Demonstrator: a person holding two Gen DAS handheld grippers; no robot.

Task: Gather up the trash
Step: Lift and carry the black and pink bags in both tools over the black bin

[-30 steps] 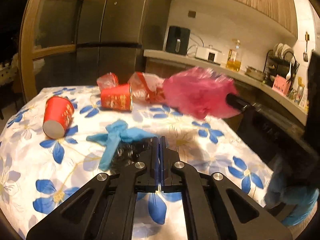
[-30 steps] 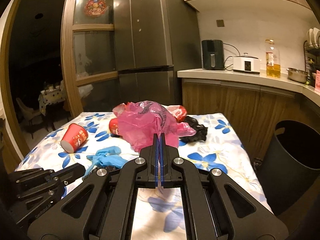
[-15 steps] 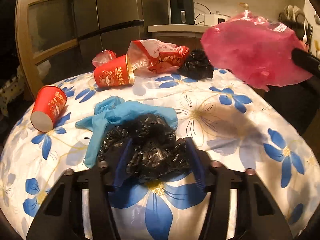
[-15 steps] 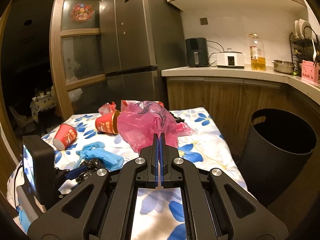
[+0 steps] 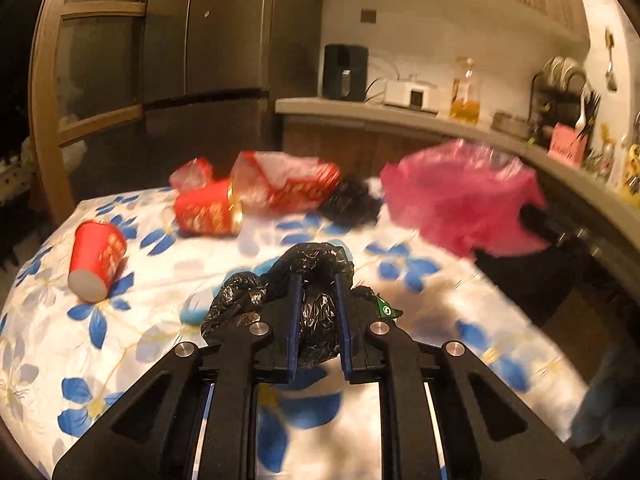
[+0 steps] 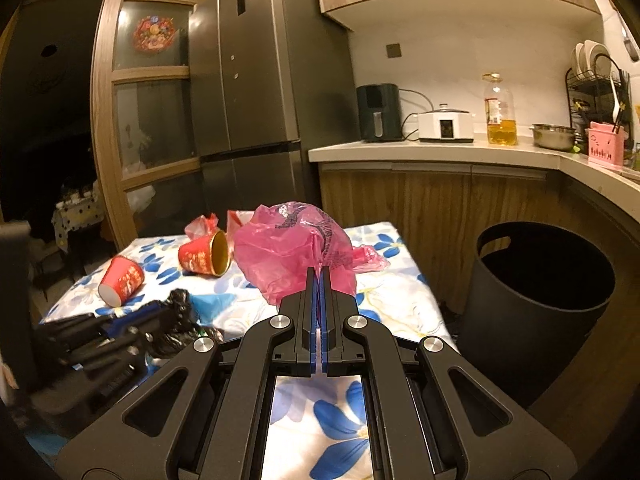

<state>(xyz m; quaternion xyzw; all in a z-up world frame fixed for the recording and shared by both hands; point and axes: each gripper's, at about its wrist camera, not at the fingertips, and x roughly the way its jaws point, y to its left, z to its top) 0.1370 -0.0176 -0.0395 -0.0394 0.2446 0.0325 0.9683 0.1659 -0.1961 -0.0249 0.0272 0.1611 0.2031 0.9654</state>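
Trash lies scattered on the flowered tablecloth (image 5: 460,312). The left gripper (image 5: 316,280) has just been closing its jaws and now pinches a crumpled black bag (image 5: 316,264) over the table, beside a blue glove (image 6: 210,302). The right gripper (image 6: 318,274), jaws together, clamps a pink plastic bag (image 6: 288,248) (held off the table), with the black bin (image 6: 540,304) to its right.

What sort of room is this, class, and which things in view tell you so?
Most likely a home kitchen: a tall fridge, a counter with small appliances, and a dish rack.
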